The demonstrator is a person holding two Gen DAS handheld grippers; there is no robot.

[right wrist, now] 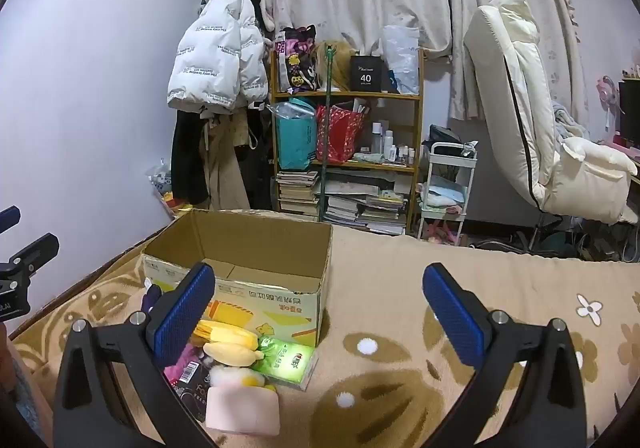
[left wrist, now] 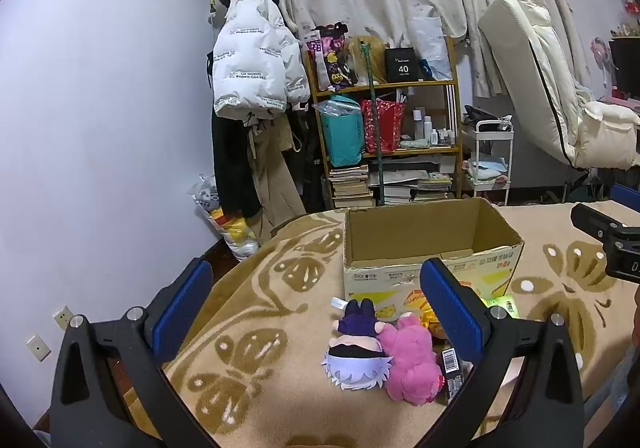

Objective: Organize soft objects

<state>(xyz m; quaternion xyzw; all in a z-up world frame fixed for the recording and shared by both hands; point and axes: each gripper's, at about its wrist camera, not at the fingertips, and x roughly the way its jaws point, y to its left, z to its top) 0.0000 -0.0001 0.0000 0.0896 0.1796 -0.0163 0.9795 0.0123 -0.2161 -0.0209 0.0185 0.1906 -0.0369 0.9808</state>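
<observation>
Both the left gripper (left wrist: 316, 300) and right gripper (right wrist: 320, 300) hover with jaws spread wide, holding nothing. Plush toys (left wrist: 408, 360) lie on the patterned blanket (left wrist: 256, 288), touching the open cardboard box (left wrist: 424, 232).

In your left wrist view, the right finger (left wrist: 452, 304) hides part of the yellow plush (left wrist: 424, 308) and the dark packet (left wrist: 450, 366). In your right wrist view, the left finger (right wrist: 184, 312) covers most of the pink plush (right wrist: 178, 366). The print on the cardboard box (right wrist: 276, 296) is too small to read.
</observation>
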